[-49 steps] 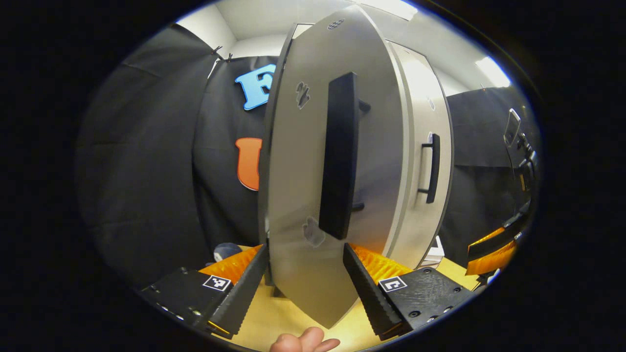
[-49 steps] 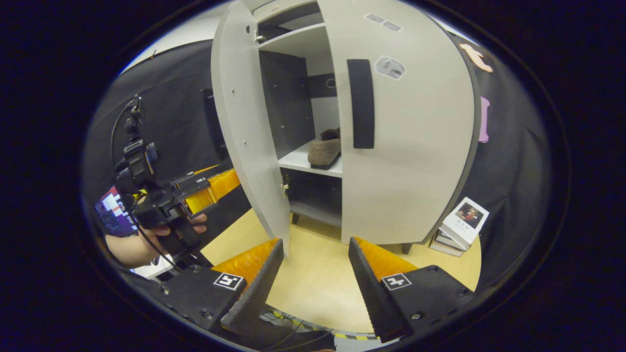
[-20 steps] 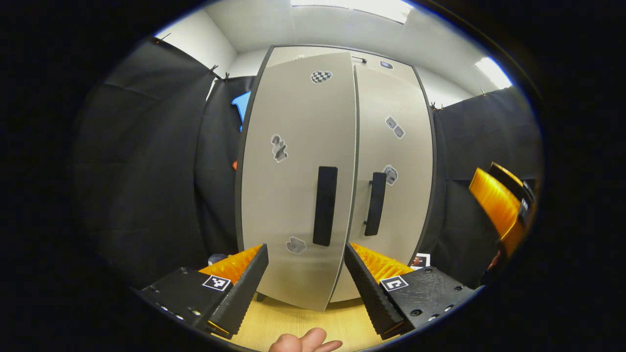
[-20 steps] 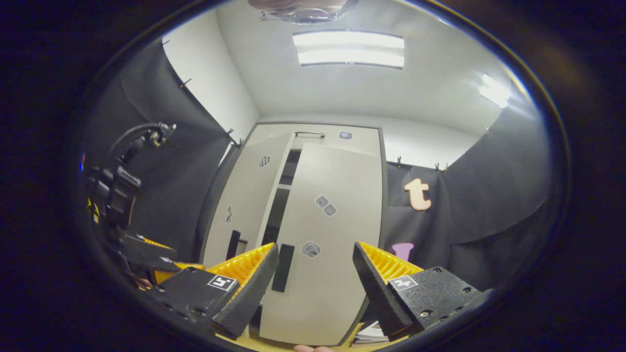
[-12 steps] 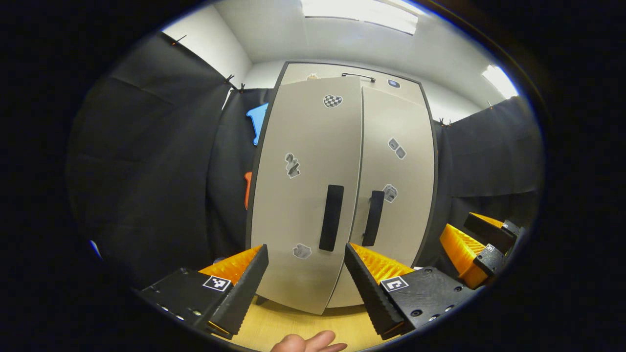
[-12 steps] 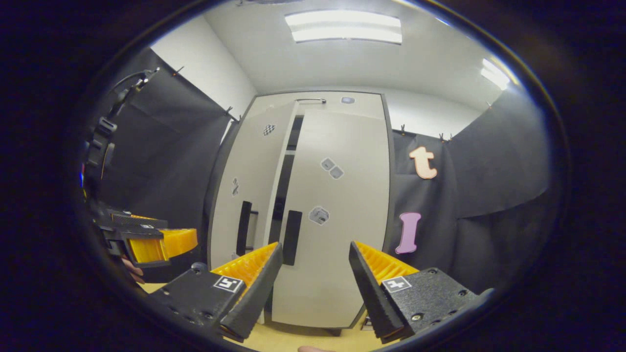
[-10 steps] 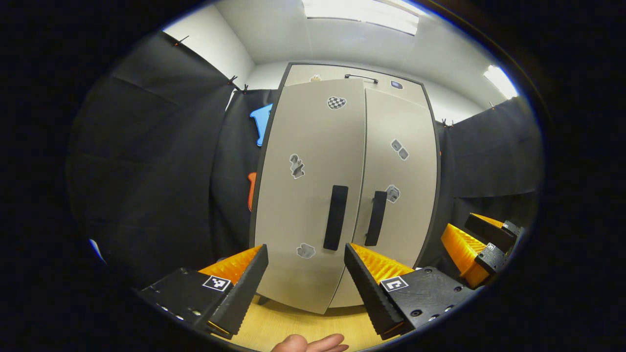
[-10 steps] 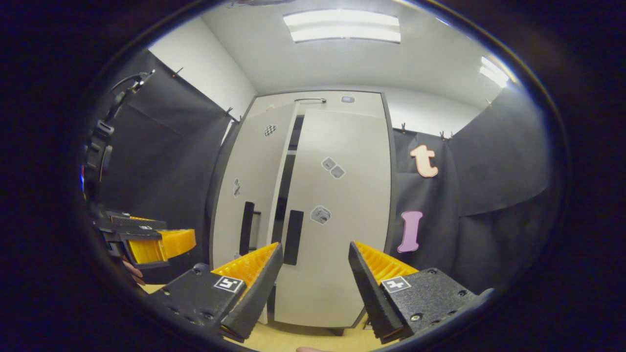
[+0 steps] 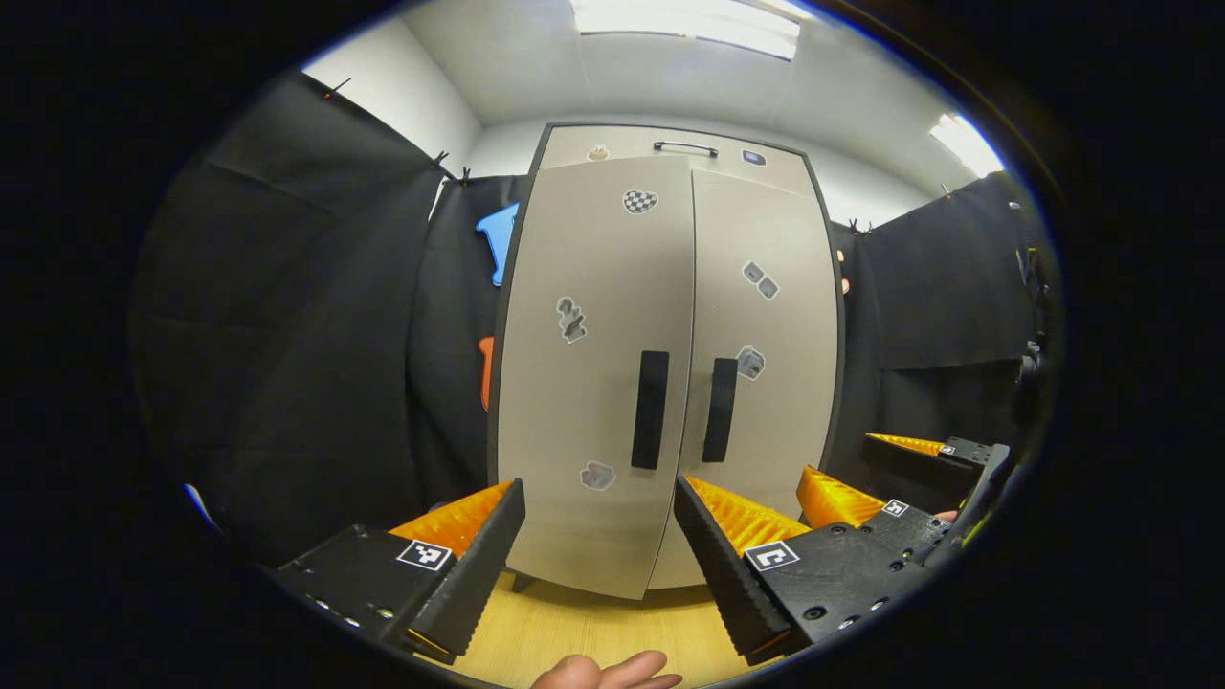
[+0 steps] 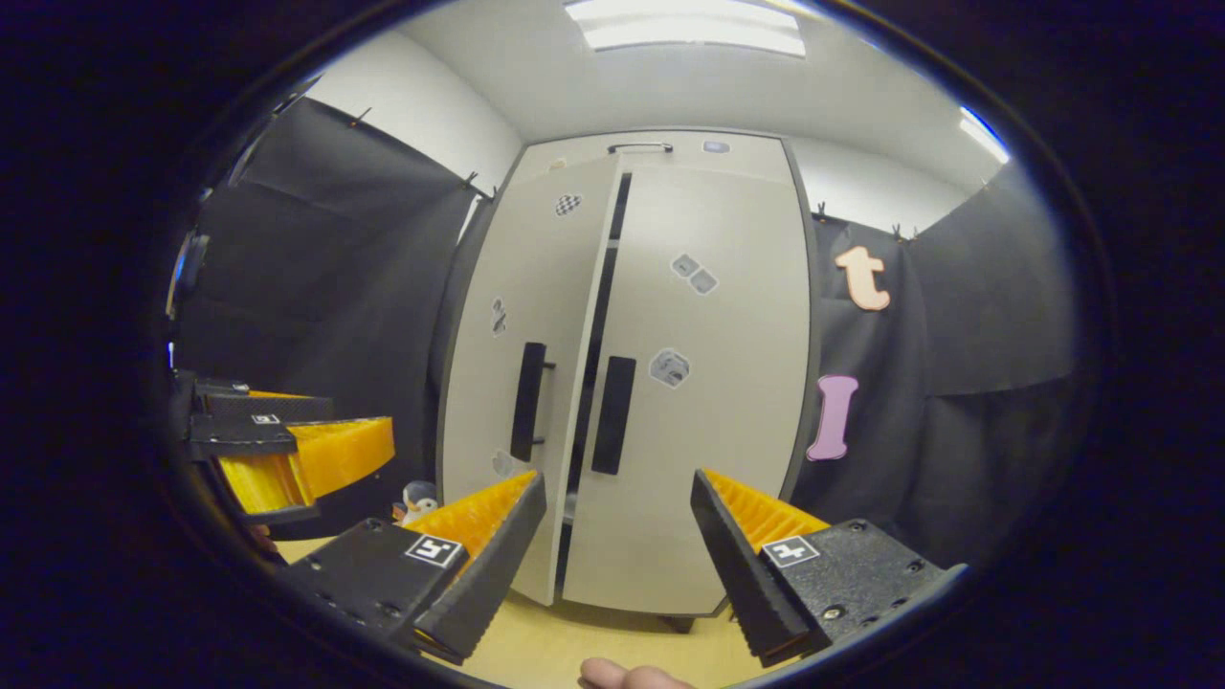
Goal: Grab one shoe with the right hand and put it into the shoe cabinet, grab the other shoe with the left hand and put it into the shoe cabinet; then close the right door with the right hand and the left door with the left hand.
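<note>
A tall pale shoe cabinet (image 9: 670,383) fills the centre of the left gripper view, its left door (image 9: 593,364) and right door (image 9: 766,364) meeting at a thin seam, each with a dark vertical handle. In the right gripper view a narrow dark gap shows between the doors. The left tool (image 9: 600,545) sits at the bottom centre, released and grasping nothing. The right tool (image 10: 618,545), at the bottom centre of its own view, is likewise spread wide and empty. Both are apart from the cabinet, above the wooden floor (image 9: 584,632).
</note>
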`<state>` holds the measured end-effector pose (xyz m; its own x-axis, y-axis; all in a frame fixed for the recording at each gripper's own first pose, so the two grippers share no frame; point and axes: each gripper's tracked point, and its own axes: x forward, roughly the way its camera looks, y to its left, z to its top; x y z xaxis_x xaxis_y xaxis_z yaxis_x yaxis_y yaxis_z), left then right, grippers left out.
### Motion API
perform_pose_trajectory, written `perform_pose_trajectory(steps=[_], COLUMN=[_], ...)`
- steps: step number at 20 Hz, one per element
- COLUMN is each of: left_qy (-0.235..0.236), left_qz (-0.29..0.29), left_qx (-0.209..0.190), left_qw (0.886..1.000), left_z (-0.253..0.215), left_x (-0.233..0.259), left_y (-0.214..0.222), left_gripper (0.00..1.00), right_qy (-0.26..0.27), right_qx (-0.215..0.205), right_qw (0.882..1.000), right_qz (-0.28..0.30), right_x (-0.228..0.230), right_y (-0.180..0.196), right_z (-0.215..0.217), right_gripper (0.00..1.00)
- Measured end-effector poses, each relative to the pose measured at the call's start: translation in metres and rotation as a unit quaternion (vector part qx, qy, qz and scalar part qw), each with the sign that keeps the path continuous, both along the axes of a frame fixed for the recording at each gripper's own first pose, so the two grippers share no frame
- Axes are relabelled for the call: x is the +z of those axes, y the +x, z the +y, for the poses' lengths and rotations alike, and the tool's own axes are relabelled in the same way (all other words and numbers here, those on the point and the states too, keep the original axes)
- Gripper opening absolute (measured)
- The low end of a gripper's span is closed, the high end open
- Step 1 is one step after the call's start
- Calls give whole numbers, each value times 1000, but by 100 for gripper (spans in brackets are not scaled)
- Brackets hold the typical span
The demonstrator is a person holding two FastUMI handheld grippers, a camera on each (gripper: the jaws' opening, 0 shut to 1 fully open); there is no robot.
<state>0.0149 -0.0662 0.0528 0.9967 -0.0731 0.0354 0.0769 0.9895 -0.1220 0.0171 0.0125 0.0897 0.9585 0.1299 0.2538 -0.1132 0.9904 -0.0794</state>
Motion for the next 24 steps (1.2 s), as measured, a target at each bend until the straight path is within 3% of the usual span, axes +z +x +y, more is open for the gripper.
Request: perform_pose_trajectory(steps=[8, 15, 22, 24], left_qy=[-42, -40, -4, 16], left_qz=[39, 39, 27, 32], left_qx=[11, -19, -55, -57], left_qw=[998, 998, 998, 998], left_z=[26, 29, 34, 35], left_x=[-16, -33, -64, -81], left_y=[1, -3, 12, 18], left_gripper=[95, 95, 95, 95], right_qy=[10, 25, 5, 7], right_qx=[15, 1, -50, -42], right_qw=[999, 995, 993, 993], right_qz=[37, 98, 109, 114], right_x=[-10, -35, -51, -54], right_y=[-1, -6, -3, -2], right_z=[19, 33, 46, 56], right_gripper=[99, 99, 100, 99])
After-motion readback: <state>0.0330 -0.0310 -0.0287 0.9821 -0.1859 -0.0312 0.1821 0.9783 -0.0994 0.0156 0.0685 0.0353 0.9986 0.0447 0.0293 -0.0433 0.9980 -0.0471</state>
